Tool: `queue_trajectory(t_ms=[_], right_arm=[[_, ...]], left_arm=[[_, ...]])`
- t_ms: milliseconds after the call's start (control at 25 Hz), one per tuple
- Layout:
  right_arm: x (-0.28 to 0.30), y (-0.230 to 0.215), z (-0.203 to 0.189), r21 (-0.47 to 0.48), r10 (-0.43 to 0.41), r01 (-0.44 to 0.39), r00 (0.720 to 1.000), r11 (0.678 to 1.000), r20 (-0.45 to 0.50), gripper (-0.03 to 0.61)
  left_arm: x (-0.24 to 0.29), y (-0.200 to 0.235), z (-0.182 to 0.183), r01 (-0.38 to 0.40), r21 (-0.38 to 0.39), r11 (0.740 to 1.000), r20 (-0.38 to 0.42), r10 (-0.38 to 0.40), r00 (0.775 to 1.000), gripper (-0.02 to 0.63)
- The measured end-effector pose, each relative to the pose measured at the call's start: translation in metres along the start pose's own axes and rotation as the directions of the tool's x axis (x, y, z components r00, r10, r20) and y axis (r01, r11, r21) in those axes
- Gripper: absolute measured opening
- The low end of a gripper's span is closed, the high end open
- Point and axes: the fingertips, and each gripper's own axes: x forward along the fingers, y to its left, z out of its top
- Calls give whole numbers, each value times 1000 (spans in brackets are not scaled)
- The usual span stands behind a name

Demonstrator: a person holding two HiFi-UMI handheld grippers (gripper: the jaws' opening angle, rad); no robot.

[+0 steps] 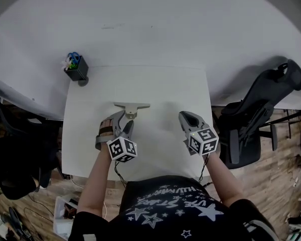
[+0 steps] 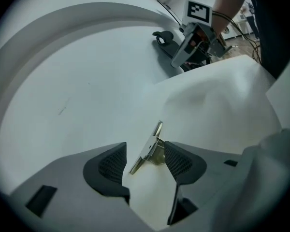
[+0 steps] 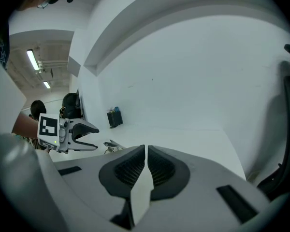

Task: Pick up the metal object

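Head view, left to right. A black pot (image 1: 77,72) of pens is noted at the far left corner of the table (image 1: 160,84), well beyond the left gripper (image 1: 126,118) and to its left. The left gripper is held over the table's near half, pointed away from the person and downward. The metal object (image 1: 132,106) is seen flat on the table just ahead of its tips, the long bar laid across the gripper's line. The right gripper (image 1: 188,117) is held to the right of the left one, well apart from the metal object. A chair (image 1: 261,109) is seen off the table, to the right gripper's right.

Left gripper view. The left gripper (image 2: 145,151) is found released, jaws spread wide. The metal object (image 2: 150,149) is seen on the table between the tips, nearer the right-hand jaw and not squeezed.

Right gripper view. The right gripper (image 3: 146,151) is found clenched, pads all but meeting, with only bare table seen through the slit. To its left the left gripper (image 3: 95,139) is seen with the metal object (image 3: 111,145) at its tips.
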Motion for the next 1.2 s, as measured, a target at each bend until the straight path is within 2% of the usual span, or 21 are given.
queue_trajectory(t_ms=[200, 400, 640, 720, 840, 1040, 1200], right_arm=[[5, -9, -8, 32, -29, 30, 999, 999, -16, 51], [9, -16, -11, 63, -52, 53, 998, 997, -24, 51], [17, -17, -15, 102, -58, 61, 998, 993, -31, 51], [17, -18, -17, 114, -61, 64, 998, 991, -31, 51], [16, -19, -18, 122, -70, 73, 997, 990, -31, 51], [7, -25, -20, 130, -84, 88, 996, 988, -32, 51], [-3, -27, -19, 135, -83, 84, 996, 987, -19, 51]], left_arm=[[29, -6, -6, 26, 100, 995, -27, -23, 999, 258], [51, -14, -10, 49, 240, 970, -47, -38, 998, 242], [64, -13, -6, -1, 350, 937, -30, 13, 999, 132], [64, -13, -6, 6, 367, 930, -43, 10, 999, 86], [65, -16, -9, 7, 388, 921, -53, 15, 998, 55], [64, -12, -5, -16, 433, 901, -54, 44, 998, 31], [55, -2, 3, -42, 365, 930, -33, 59, 998, 21]])
